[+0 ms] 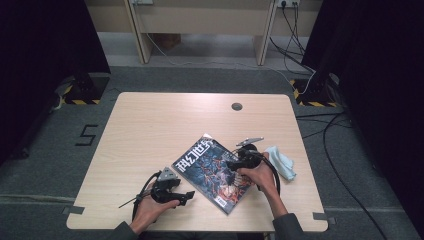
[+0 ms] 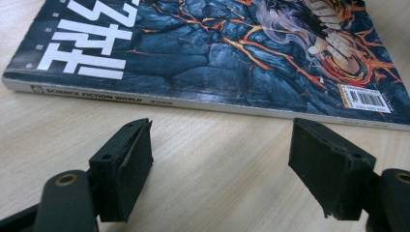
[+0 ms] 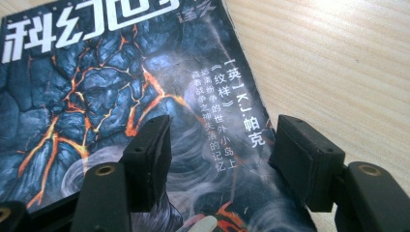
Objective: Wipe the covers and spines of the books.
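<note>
Setting: we are looking down on a pale wooden worktop, with a person's two forearms coming in from the near edge, a gripper in each hand.
Magazine: we are seeing a magazine with a dark blue and orange cover lying flat and closed, turned at a slant, toward the near right part of the worktop, between the two grippers.
Left gripper: the left gripper is sitting low over the worktop just beside the magazine's near left edge, pointing toward it.
Left fingers: in the left gripper view we are finding its fingers spread wide with bare wood between them; the magazine's white spine is running across just beyond the tips, not touching them.
Right gripper: the right gripper is hovering over the magazine's right part, near its right edge.
Right fingers: in the right gripper view its fingers are standing spread apart, pinching nothing; the cover is lying beneath them and its right edge is passing close to the right-hand finger.
Cloth: a light blue cloth is lying crumpled on the worktop just right of the right hand.
</note>
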The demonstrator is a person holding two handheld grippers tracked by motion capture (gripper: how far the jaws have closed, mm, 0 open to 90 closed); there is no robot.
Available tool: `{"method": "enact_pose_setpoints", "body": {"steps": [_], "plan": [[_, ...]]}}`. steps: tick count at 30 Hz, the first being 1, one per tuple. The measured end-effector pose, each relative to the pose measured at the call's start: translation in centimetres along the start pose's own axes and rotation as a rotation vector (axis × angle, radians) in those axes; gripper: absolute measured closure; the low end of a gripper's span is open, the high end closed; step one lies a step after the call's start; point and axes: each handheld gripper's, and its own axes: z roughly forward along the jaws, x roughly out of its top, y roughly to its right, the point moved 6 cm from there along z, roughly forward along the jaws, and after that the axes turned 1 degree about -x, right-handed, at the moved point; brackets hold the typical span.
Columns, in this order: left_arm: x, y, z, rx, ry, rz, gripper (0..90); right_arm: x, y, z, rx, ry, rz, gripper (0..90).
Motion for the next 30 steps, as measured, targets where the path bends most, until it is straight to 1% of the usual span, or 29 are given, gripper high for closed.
{"method": "enact_pose_setpoints", "body": {"steps": [3,6,8,9,10,11,12,13,14,15,18,19,20,21,23,24,25,26,27,28,29,30], "plan": [[0.2,0.1,0.2,-0.001,0.002,0.004,22.7,0.1,0.3,-0.2,-0.003,0.009,0.003,37.9],[0.5,0.3,0.6,-0.001,0.004,0.002,22.5,0.2,1.1,-0.5,-0.028,0.029,0.017,37.5],[0.7,0.3,0.9,0.000,0.008,0.002,22.5,0.1,1.6,-0.4,-0.035,0.017,0.025,36.9],[0.7,0.3,0.9,0.000,0.009,0.000,22.5,-0.2,1.7,-0.2,-0.025,-0.004,0.029,36.7],[0.9,0.3,1.1,0.000,0.012,0.000,22.5,-0.4,1.8,-0.1,-0.018,-0.011,0.026,36.8],[1.0,0.3,1.3,-0.001,0.015,-0.004,22.5,-0.9,1.5,0.2,0.002,-0.026,0.033,38.0],[1.0,0.3,1.3,-0.001,0.015,-0.004,22.3,-0.9,1.5,0.2,0.002,-0.026,0.033,38.0],[1.3,0.4,1.6,-0.005,0.015,-0.002,22.3,-1.0,1.1,0.1,0.024,-0.030,0.025,37.1],[1.3,0.4,1.6,-0.005,0.015,-0.002,21.7,-1.0,1.1,0.1,0.024,-0.030,0.025,37.1],[1.5,0.2,1.7,0.003,0.011,-0.010,20.7,-1.2,0.8,0.0,0.017,-0.041,0.002,37.1],[1.6,0.0,1.8,0.009,0.016,-0.015,20.4,-1.5,0.5,-0.2,0.012,-0.041,-0.006,37.0],[1.8,-0.5,1.9,0.020,0.015,-0.017,20.4,-1.9,0.3,-0.5,0.015,-0.041,-0.011,37.0],[1.8,-0.5,1.9,0.020,0.015,-0.017,20.2,-1.9,0.3,-0.5,0.015,-0.041,-0.011,37.0],[2.0,-0.8,1.9,0.026,0.012,-0.019,20.2,-2.1,0.0,-0.6,0.020,-0.044,-0.019,36.9],[2.4,-1.5,2.0,0.038,0.011,-0.023,20.4,-2.8,-0.6,-1.0,0.025,-0.047,-0.047,36.6],[2.6,-1.8,2.1,0.043,0.009,-0.023,20.4,-3.0,-1.0,-1.2,0.030,-0.052,-0.052,36.5],[3.0,-2.5,2.3,0.061,0.006,-0.017,21.0,-3.5,-1.6,-1.5,0.036,-0.053,-0.062,36.4],[3.0,-2.5,2.3,0.061,0.006,-0.017,21.4,-3.5,-1.6,-1.5,0.036,-0.053,-0.062,36.4],[3.1,-2.8,2.4,0.068,0.007,-0.019,21.4,-3.8,-1.9,-1.7,0.039,-0.051,-0.077,36.1],[3.3,-3.1,2.5,0.072,0.009,-0.021,21.9,-4.0,-2.3,-1.8,0.042,-0.051,-0.075,35.8],[3.5,-3.3,2.6,0.080,0.008,-0.017,21.9,-4.5,-2.9,-2.0,0.049,-0.055,-0.085,35.2],[3.6,-3.5,2.8,0.088,0.005,-0.006,21.9,-4.5,-2.9,-2.0,0.049,-0.055,-0.085,35.2]]}}
